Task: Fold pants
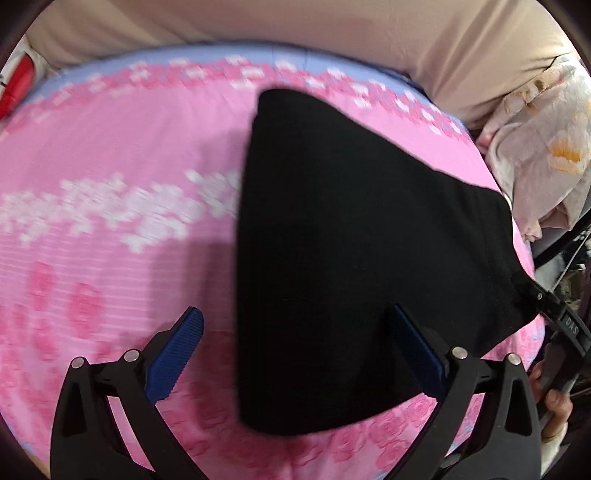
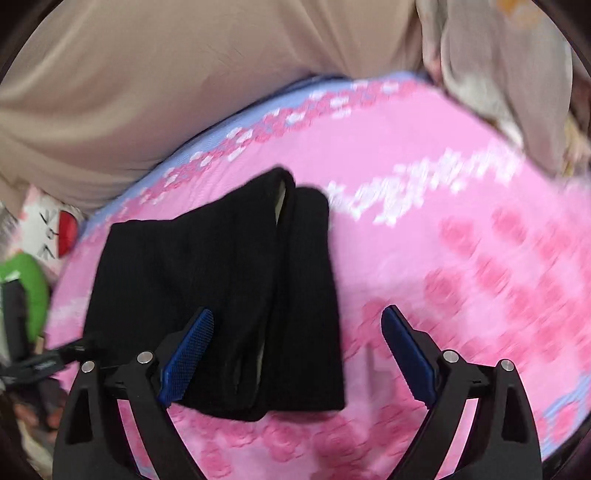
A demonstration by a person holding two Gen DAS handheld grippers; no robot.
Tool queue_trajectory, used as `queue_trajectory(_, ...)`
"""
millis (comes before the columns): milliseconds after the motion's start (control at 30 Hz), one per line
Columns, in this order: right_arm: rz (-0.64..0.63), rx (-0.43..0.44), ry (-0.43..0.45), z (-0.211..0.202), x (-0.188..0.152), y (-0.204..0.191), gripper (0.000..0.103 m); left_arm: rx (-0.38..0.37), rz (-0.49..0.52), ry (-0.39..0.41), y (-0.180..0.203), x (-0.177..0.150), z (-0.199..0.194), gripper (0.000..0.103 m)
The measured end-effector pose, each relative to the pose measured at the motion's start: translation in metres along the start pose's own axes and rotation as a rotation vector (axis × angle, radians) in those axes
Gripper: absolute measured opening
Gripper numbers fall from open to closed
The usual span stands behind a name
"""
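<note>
Black pants (image 1: 351,258) lie folded into a compact stack on a pink flowered bedspread (image 1: 110,147). My left gripper (image 1: 301,332) hovers over their near edge, jaws wide open, its right blue pad in front of the cloth and nothing pinched. In the right wrist view the same pants (image 2: 221,288) show two folded layers side by side, with a pale inner lining in the seam. My right gripper (image 2: 299,332) stands open above the pants' near right corner and holds nothing. One black finger (image 2: 48,363) of the left gripper reaches in by the pants' left corner.
Beige fabric (image 1: 295,26) rises behind the bed. A pale floral blanket (image 1: 546,147) is bunched at the bed's right side. A person's hand (image 1: 554,402) grips the other tool at the right edge. A white and red plush (image 2: 55,225) and something green (image 2: 26,288) sit off the bed's left.
</note>
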State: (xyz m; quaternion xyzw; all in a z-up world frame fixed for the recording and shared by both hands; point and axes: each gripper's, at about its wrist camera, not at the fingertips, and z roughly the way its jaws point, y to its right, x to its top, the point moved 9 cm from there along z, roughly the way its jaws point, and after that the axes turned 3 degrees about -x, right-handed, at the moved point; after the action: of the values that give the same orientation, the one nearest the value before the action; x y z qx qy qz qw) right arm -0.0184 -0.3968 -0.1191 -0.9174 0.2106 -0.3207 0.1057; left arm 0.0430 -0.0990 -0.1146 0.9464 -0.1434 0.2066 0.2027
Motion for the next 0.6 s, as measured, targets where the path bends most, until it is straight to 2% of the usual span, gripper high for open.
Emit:
queue_trajectory(33, 0.010, 0.021, -0.017, 0.005, -0.004, -0.002, 0.091, -0.044, -0.012, -0.026, 0.004, -0.001, 0.009, 0.098)
queue_trajectory(67, 0.022, 0.032, -0.040, 0.012, -0.008, -0.003, 0.091, -0.056, -0.024, -0.033, 0.004, -0.001, 0.014, 0.098)
queue_trajectory(100, 0.028, 0.043, -0.058, 0.018, -0.011, -0.005, 0.090, -0.051, -0.012, -0.008, 0.006, 0.003, 0.013, 0.096)
queue_trajectory(133, 0.034, 0.063, -0.062, 0.022, -0.013, -0.009, 0.087, -0.072, 0.004, -0.010, 0.011, 0.004, 0.014, 0.083)
queue_trajectory(167, 0.032, 0.075, -0.040, 0.024, -0.013, -0.016, 0.078, -0.083, 0.003, -0.007, 0.011, 0.006, 0.012, 0.071)
queue_trajectory(200, 0.024, 0.079, -0.038, 0.023, -0.013, -0.021, 0.067, -0.095, -0.009, 0.005, 0.009, 0.008, 0.007, 0.061)
queue_trajectory(233, 0.004, 0.064, -0.020, 0.018, -0.011, -0.031, 0.053, -0.108, -0.008, 0.012, 0.008, 0.009, 0.000, 0.042)
queue_trajectory(267, -0.012, 0.074, -0.007, 0.012, -0.008, -0.041, 0.048, -0.134, -0.007, 0.022, 0.007, 0.011, -0.009, 0.037)
queue_trajectory(333, -0.049, 0.102, 0.023, -0.005, -0.003, -0.064, 0.044, -0.173, -0.010, 0.054, 0.000, 0.016, -0.034, 0.034)
queue_trajectory(400, -0.116, 0.129, 0.051, -0.026, -0.004, -0.094, 0.044, -0.149, 0.002, 0.094, -0.013, 0.016, -0.059, 0.034)
queue_trajectory(467, -0.152, 0.168, 0.039, -0.034, -0.017, -0.118, 0.046, -0.089, 0.047, 0.141, -0.033, 0.010, -0.087, 0.037)
queue_trajectory(500, -0.162, 0.171, 0.023, -0.030, -0.026, -0.125, 0.051, -0.060, 0.059, 0.135, -0.044, 0.003, -0.094, 0.040)
queue_trajectory(567, -0.196, 0.134, -0.048, -0.004, -0.052, -0.128, 0.056, 0.023, 0.045, 0.095, -0.070, -0.014, -0.089, 0.050)
queue_trajectory(600, -0.182, 0.089, -0.093, 0.011, -0.063, -0.122, 0.066, 0.083, 0.032, 0.052, -0.085, -0.028, -0.078, 0.051)
